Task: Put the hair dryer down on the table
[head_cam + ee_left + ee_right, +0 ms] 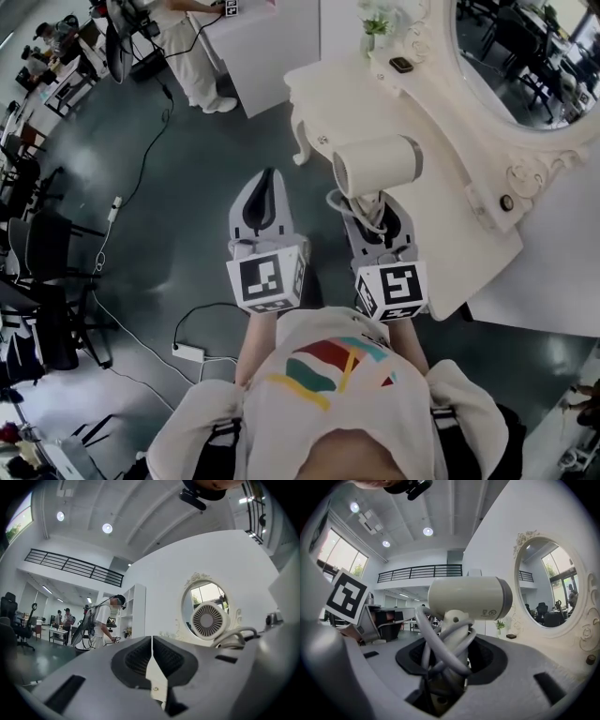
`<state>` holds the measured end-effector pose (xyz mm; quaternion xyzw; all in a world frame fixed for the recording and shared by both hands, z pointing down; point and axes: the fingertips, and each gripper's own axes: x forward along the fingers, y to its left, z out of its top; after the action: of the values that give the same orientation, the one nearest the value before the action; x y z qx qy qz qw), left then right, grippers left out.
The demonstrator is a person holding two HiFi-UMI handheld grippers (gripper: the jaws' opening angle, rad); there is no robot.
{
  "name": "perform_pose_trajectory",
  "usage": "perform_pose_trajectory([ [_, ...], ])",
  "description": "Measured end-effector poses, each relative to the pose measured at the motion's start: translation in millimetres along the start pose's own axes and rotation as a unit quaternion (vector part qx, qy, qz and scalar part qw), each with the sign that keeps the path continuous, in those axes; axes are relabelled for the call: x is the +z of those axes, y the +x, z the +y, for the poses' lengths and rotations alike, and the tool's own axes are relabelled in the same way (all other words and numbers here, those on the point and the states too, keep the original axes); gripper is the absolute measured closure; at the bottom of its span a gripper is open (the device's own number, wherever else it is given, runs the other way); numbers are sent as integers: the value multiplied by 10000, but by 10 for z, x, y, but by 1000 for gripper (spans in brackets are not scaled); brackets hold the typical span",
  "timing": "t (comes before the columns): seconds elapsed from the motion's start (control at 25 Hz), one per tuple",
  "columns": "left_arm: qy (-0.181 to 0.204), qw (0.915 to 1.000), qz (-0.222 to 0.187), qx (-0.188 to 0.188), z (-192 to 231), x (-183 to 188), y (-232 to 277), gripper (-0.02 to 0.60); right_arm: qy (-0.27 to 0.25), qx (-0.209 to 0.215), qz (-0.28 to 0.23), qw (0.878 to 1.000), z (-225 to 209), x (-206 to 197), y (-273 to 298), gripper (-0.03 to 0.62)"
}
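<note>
A white hair dryer (378, 165) with its grey cord wound round the handle stands upright in my right gripper (370, 202), above the front edge of the cream dressing table (450, 220). In the right gripper view, the jaws of the right gripper (452, 651) press on the handle of the hair dryer (468, 597), whose barrel lies crosswise above them. My left gripper (265, 183) hangs over the floor just left of the table, shut with nothing in it. In the left gripper view, the pads of the left gripper (152, 641) meet, and the hair dryer's rear grille (208, 619) shows at the right.
An oval mirror (525, 56) in a carved frame backs the table. A small potted plant (375, 23) and a small black object (401, 65) sit at its far end. A person (187, 47) stands at a white counter beyond. Cables and a power strip (187, 352) lie on the floor; chairs (47, 253) are at left.
</note>
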<state>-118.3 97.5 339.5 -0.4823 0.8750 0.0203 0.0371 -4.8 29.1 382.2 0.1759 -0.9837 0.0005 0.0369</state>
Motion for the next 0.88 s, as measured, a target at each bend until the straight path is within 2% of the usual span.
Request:
perform_pose_trajectory([
  [0.52,-25,9998,170,-102,550,-53,1141,571,171,70,107,9998,-146,163,1254,413],
  [0.72,-34,9998,149,-130,872,-88,1649,571,136,23,-27,9999,-219,273,1881,413],
  [0.88,-20,9993,335,-139,1161,-234,2027,571,291,-107,-129,9994,-266,319,2331,413],
])
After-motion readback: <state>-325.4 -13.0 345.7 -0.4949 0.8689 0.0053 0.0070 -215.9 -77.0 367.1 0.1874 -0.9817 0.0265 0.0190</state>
